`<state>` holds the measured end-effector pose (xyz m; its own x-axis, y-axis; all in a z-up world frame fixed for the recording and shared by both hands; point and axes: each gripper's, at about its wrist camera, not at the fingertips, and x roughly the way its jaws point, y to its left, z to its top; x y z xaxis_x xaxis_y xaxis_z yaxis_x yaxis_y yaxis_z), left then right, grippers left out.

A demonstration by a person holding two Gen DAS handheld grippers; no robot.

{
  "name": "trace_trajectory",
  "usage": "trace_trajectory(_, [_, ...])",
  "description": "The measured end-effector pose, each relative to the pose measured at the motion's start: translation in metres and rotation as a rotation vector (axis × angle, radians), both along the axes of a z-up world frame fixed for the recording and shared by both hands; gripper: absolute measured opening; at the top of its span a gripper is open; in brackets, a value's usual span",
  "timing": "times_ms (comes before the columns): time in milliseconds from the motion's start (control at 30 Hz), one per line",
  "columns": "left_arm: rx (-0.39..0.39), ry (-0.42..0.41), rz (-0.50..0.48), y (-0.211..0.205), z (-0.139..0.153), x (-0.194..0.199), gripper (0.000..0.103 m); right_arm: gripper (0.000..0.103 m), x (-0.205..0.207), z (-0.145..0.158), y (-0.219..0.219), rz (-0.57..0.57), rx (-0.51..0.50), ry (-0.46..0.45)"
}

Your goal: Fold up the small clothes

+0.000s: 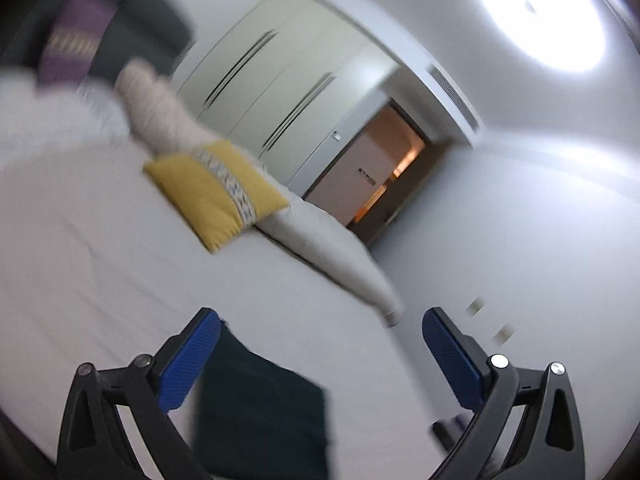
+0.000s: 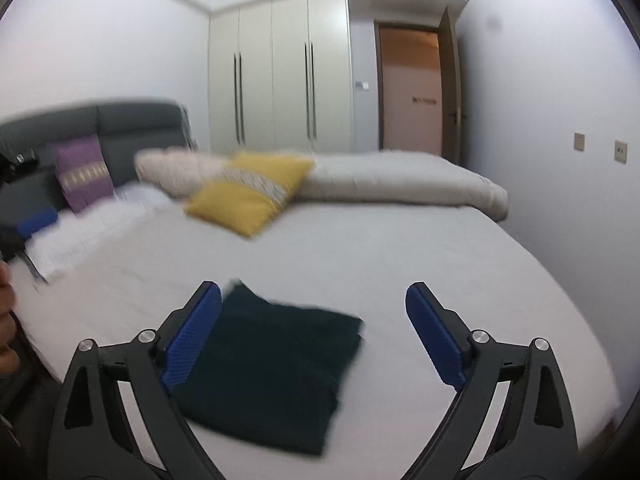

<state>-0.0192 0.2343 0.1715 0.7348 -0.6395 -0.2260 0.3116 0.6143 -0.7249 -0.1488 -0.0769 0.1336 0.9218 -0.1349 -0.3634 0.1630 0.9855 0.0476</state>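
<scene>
A dark green folded garment lies flat on the white bed sheet, just ahead of and below my right gripper, which is open and empty above it. In the left wrist view the same garment lies low between the fingers of my left gripper, which is open, empty and tilted. The left gripper also shows at the far left of the right wrist view.
A yellow cushion, a purple cushion and a rolled cream duvet lie at the head and far side of the bed. A grey headboard, white wardrobe and open door stand behind.
</scene>
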Motion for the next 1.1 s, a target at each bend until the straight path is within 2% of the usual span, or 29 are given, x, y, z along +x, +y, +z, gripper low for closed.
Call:
trace_trajectory(67, [-0.16,0.127,-0.086,0.012,-0.009,0.015,0.103,0.096,-0.007,0.013,0.004,0.011,0.044,-0.043])
trace_trajectory(100, [-0.195,0.165,-0.095,0.015,-0.012,0.019,0.103,0.096,-0.01,0.018,0.007,0.025,0.066,-0.067])
trace_trajectory(133, [-0.213,0.2,-0.074,0.018,-0.017,0.022,0.103,0.096,-0.013,0.021,0.008,0.031,0.079,-0.077])
trace_trajectory(267, [-0.189,0.272,0.045,0.03,-0.031,0.021,0.103,0.096,-0.019,0.028,0.02,0.029,0.058,-0.08])
trace_trajectory(300, [-0.111,0.258,0.129,0.031,-0.027,0.016,0.103,0.096,-0.022,0.029,0.023,0.024,0.047,-0.076])
trace_trajectory(400, [0.326,0.078,0.392,0.006,0.005,-0.015,0.103,0.096,-0.029,0.031,0.033,0.016,0.033,-0.066])
trace_trajectory(533, [0.695,-0.166,0.503,-0.04,0.015,-0.047,0.103,0.096,-0.037,0.029,0.044,-0.021,-0.009,-0.049])
trace_trajectory(567, [0.776,-0.19,0.504,-0.052,0.01,-0.05,0.103,0.096,-0.037,0.028,0.047,-0.041,-0.027,-0.041])
trace_trajectory(600, [0.82,-0.192,0.495,-0.056,0.006,-0.056,0.103,0.096,-0.035,0.026,0.05,-0.06,-0.046,-0.028])
trace_trajectory(633, [0.885,-0.169,0.473,-0.066,-0.005,-0.054,0.103,0.096,-0.035,0.024,0.055,-0.078,-0.07,-0.017])
trace_trajectory(667, [0.92,-0.133,0.456,-0.071,-0.015,-0.054,0.103,0.096,-0.034,0.022,0.058,-0.095,-0.093,-0.005])
trace_trajectory(700, [0.955,-0.057,0.423,-0.075,-0.032,-0.051,0.103,0.096,-0.033,0.018,0.062,-0.113,-0.12,0.015])
trace_trajectory(833, [0.989,0.127,0.265,-0.087,-0.09,-0.044,0.103,0.096,-0.025,-0.008,0.07,-0.152,-0.166,0.11])
trace_trajectory(933, [1.045,0.163,0.199,-0.103,-0.117,-0.044,0.103,0.096,-0.011,-0.032,0.064,-0.167,-0.139,0.2])
trace_trajectory(1100, [1.031,0.201,0.118,-0.113,-0.133,-0.047,0.103,0.096,0.012,-0.073,0.048,-0.198,-0.053,0.338])
